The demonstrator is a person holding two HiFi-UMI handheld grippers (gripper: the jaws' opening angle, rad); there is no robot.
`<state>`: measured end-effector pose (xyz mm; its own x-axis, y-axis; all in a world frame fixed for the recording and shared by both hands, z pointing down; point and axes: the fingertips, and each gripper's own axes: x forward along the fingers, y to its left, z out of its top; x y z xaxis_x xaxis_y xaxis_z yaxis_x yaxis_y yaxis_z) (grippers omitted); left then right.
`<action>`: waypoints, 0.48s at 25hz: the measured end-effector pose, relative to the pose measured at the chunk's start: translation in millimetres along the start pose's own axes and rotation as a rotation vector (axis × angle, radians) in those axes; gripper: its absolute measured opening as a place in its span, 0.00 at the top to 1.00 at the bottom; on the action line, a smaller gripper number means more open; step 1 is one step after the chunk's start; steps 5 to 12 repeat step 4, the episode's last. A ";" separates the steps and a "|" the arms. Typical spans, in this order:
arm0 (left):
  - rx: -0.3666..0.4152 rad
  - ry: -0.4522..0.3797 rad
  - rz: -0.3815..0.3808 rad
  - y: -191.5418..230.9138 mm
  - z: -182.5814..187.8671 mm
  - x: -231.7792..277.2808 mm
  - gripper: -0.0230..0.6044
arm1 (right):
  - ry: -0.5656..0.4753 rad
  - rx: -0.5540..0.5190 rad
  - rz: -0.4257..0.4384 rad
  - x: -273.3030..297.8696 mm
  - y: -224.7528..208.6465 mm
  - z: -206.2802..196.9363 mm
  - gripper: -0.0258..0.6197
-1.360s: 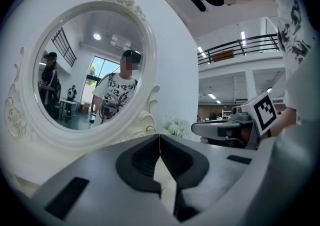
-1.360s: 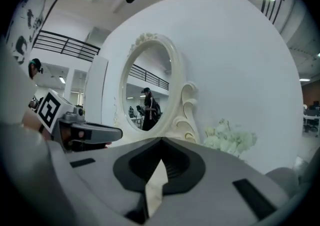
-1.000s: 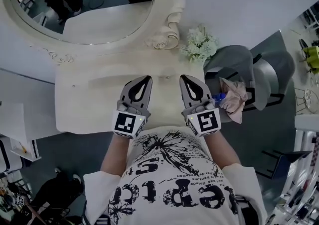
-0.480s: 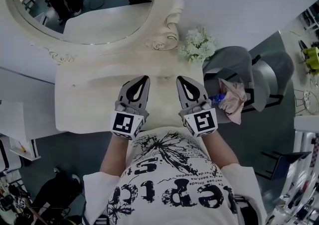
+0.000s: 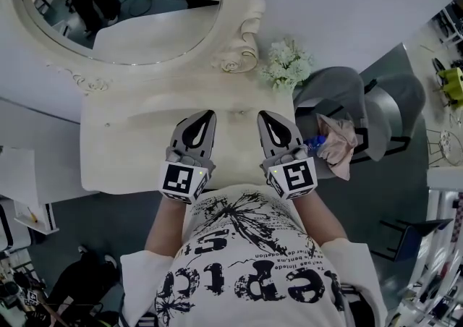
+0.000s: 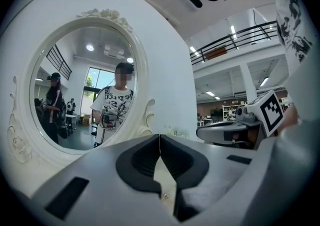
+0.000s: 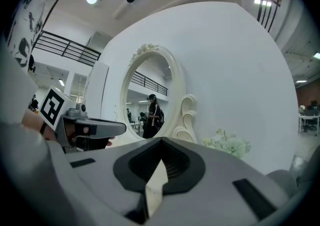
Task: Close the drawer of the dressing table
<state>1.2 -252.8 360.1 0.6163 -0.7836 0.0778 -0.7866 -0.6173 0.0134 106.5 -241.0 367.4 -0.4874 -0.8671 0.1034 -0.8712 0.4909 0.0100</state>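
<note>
Standing near dressing table [image 5: 123,145]: flowers [image 5: 288,65], chair [image 5: 347,94].

Left gripper [image 6: 160,139], jaws pressed together tip to tip with nothing between them, faces an oval mirror [image 6: 85,95] in a carved cream frame, a strip of cream table [image 6: 161,174] showing behind the tips. The glass reflects a person in a printed white T-shirt [image 6: 116,107] and another in dark clothes and a cap [image 6: 51,105]. At right are the right gripper [image 6: 205,132], its marker cube [image 6: 272,112] and small white flowers [image 6: 176,131].
</note>
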 end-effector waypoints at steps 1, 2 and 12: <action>-0.001 0.002 0.001 0.1 0.0 -0.7 0.93 | 0.001 -0.002 0.001 -0.4 1.0 0.1 0.93; -0.001 0.003 0.001 0.2 0.2 -1.4 0.93 | 0.002 -0.004 0.002 -0.8 2.0 0.2 0.94; 0.000 0.004 0.002 0.5 0.9 -3.1 0.93 | 0.003 -0.008 0.001 -1.8 4.2 0.5 0.93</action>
